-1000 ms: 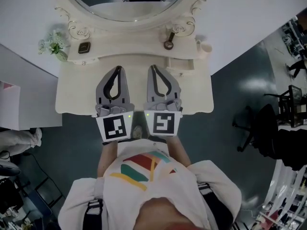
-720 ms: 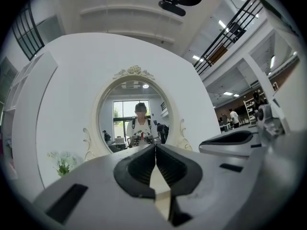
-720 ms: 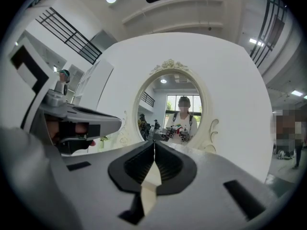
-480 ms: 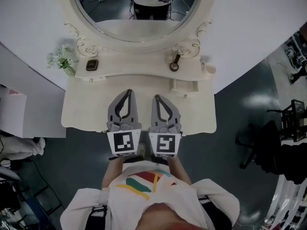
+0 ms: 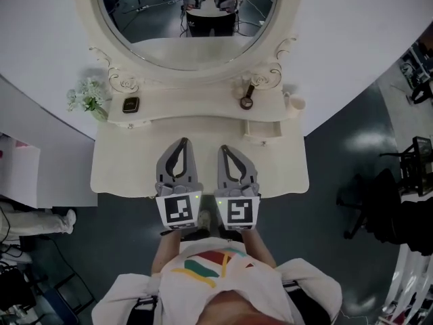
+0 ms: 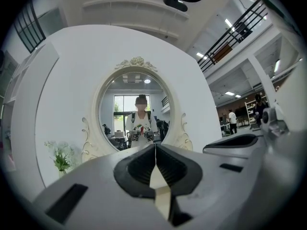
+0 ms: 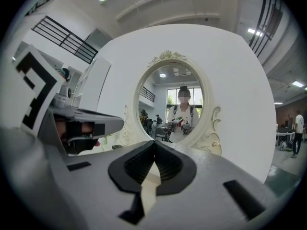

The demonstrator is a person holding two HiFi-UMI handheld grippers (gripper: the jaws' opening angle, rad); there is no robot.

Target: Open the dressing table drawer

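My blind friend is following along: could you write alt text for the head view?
Seen from above, a person holds the left tool and right tool side by side, both shut, over a cream dressing table with an oval mirror. Flowers stand at its left; a small drawer sits at right.

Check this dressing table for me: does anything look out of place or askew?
Only the small drawer under the right end of the upper shelf: it juts out over the tabletop, while the shelf's left end looks flush. The flowers and cup look in order, and nothing looks spilled or broken.
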